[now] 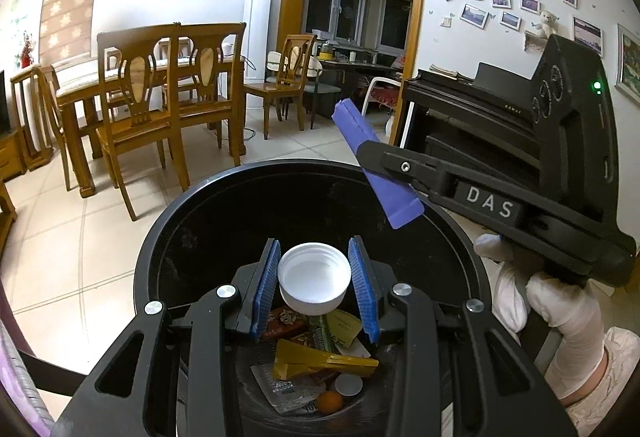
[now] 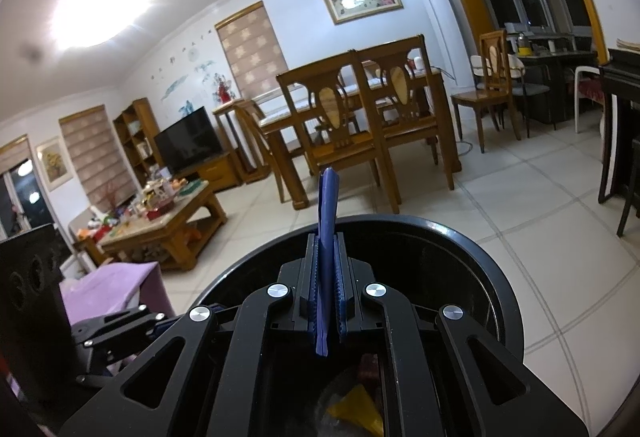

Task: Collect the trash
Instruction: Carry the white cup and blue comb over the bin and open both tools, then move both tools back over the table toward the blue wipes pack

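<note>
While your left gripper [image 1: 314, 287] hangs over the black bin [image 1: 168, 237], its jaws stand partly open but pinch a white bottle cap [image 1: 314, 279] between the blue pads [image 1: 267, 285], so the cap sits directly above the trash already in the bin: a yellow wrapper [image 1: 320, 363], a foil pack and a small orange ball. That placement looks meant for a clean drop, needing only a release. Your right gripper [image 2: 328, 301] has its jaws closed almost flat on a blue folded strip [image 2: 328, 221], held upright over the bin's rim, apparently next in line to drop. Beyond the bin lies a pale tiled floor [image 1: 72, 245], then wooden dining chairs [image 1: 140, 109] around a table, and a dark piano [image 1: 472, 117] against the photo-hung wall.
</note>
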The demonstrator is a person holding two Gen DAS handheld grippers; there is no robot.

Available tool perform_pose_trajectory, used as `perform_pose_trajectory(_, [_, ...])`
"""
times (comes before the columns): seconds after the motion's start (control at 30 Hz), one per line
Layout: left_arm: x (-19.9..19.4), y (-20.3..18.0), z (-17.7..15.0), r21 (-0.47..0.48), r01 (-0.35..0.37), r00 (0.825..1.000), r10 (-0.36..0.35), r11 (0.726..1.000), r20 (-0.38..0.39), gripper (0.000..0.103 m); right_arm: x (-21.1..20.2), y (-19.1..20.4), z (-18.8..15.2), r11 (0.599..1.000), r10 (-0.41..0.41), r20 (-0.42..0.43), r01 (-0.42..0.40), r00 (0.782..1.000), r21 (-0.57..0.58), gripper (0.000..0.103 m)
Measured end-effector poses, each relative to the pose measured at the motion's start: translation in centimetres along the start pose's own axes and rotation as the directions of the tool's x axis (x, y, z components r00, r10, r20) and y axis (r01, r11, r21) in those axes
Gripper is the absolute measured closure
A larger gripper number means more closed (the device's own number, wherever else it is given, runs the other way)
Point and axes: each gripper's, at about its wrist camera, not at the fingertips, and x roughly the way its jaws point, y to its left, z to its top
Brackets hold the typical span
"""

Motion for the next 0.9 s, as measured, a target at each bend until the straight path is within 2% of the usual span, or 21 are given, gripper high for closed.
perform_pose_trajectory(0.13, [0.0,0.0,0.0,0.000,0.000,1.000,0.000,1.000,0.001,0.067,0.2,0.0,0.1,1.000,0.002,-0.003,-0.002,1.000,0.001,0.095])
perform_pose_trajectory(0.2, [0.0,0.0,0.0,0.001,-0.007,1.000,0.007,1.000,0.007,0.066,0.5,0.1,0.1,1.000,0.007,-0.007,-0.007,1.000,0.008,0.088])
perform_pose_trajectory(0.27, [-0.1,0.0,0.0,0.002,-0.013,1.000,0.013,1.000,0.011,0.064,0.4,-0.1,-0.1,1.000,0.006,-0.003,-0.006,1.000,0.020,0.068])
perform_pose_trajectory(0.3, [-0.1,0.0,0.0,0.001,-0.016,1.000,0.016,1.000,0.011,0.057,0.4,-0.2,-0.2,1.000,0.004,0.002,-0.004,1.000,0.029,0.050])
perform_pose_trajectory(0.33, [-0.1,0.1,0.0,0.001,-0.023,1.000,0.023,1.000,0.013,0.051,0.3,-0.3,-0.3,0.999,0.003,0.009,-0.004,1.000,0.041,0.041])
perform_pose_trajectory(0.4, [-0.4,0.1,0.0,0.004,-0.046,0.998,0.046,0.999,0.037,0.032,0.0,-0.4,-0.5,0.998,0.002,0.027,-0.004,1.000,0.058,0.040])
perform_pose_trajectory(0.47, [-0.9,0.0,0.0,0.007,-0.052,0.996,0.051,0.999,0.067,0.024,-0.3,-0.5,-0.6,0.998,-0.001,0.029,0.000,1.000,0.056,0.039])
perform_pose_trajectory(0.5, [-1.0,0.0,0.0,0.009,-0.057,0.995,0.056,0.998,0.079,0.017,-0.4,-0.5,-0.6,0.998,-0.002,0.030,0.000,1.000,0.057,0.034])
perform_pose_trajectory(0.53, [-1.2,-0.1,0.0,0.011,-0.064,0.994,0.062,0.998,0.087,0.015,-0.5,-0.6,-0.8,0.998,-0.003,0.035,0.001,0.999,0.062,0.028])
perform_pose_trajectory(0.57, [-1.3,-0.1,0.0,0.016,-0.074,0.993,0.072,0.997,0.097,0.012,-0.6,-0.7,-0.8,0.998,-0.003,0.043,0.000,0.999,0.067,0.025])
perform_pose_trajectory(0.8, [-1.3,-0.7,0.1,0.055,-0.091,0.991,0.084,0.994,0.105,0.006,-1.3,-1.0,-1.4,0.995,0.013,0.041,-0.018,0.999,0.102,0.006])
perform_pose_trajectory(0.9, [-1.2,-0.7,0.2,0.063,-0.090,0.991,0.083,0.994,0.103,0.005,-1.6,-1.0,-1.5,0.993,0.021,0.041,-0.026,0.999,0.111,0.005])
